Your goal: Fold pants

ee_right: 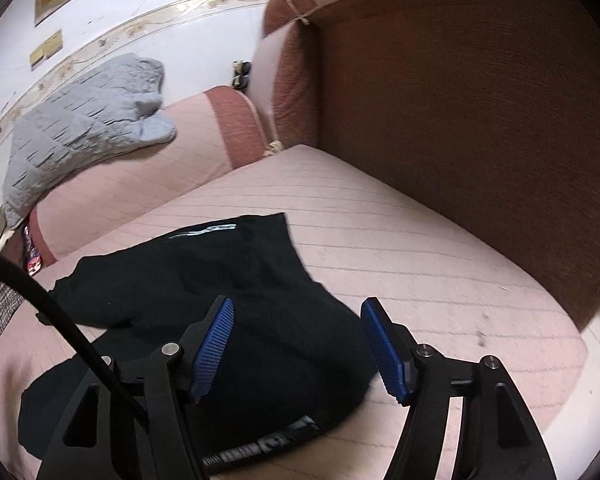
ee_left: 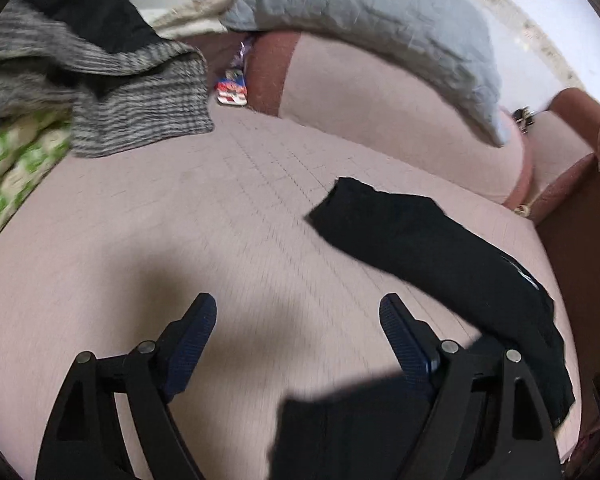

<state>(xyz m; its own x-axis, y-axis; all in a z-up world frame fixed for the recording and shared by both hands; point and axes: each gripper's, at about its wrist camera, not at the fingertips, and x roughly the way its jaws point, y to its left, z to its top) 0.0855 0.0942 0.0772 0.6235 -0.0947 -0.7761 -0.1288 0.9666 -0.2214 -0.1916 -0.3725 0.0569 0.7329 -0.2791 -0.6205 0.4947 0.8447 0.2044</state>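
Black pants (ee_left: 432, 240) lie crumpled on a pink quilted sofa seat (ee_left: 180, 220), one leg stretching away to the right in the left wrist view. My left gripper (ee_left: 298, 312) is open and empty, hovering above the seat just left of the pants. In the right wrist view the pants (ee_right: 260, 320) lie bunched, their printed waistband near the bottom. My right gripper (ee_right: 298, 316) is open and empty above the pants' right edge, over the seat (ee_right: 420, 240).
A grey knit garment (ee_left: 132, 96), a dark garment and a green-white cloth (ee_left: 16, 160) are piled at the left. A grey quilted blanket (ee_left: 380, 20) drapes the backrest and also shows in the right wrist view (ee_right: 80, 120). A brown armrest (ee_right: 480, 120) bounds the right side.
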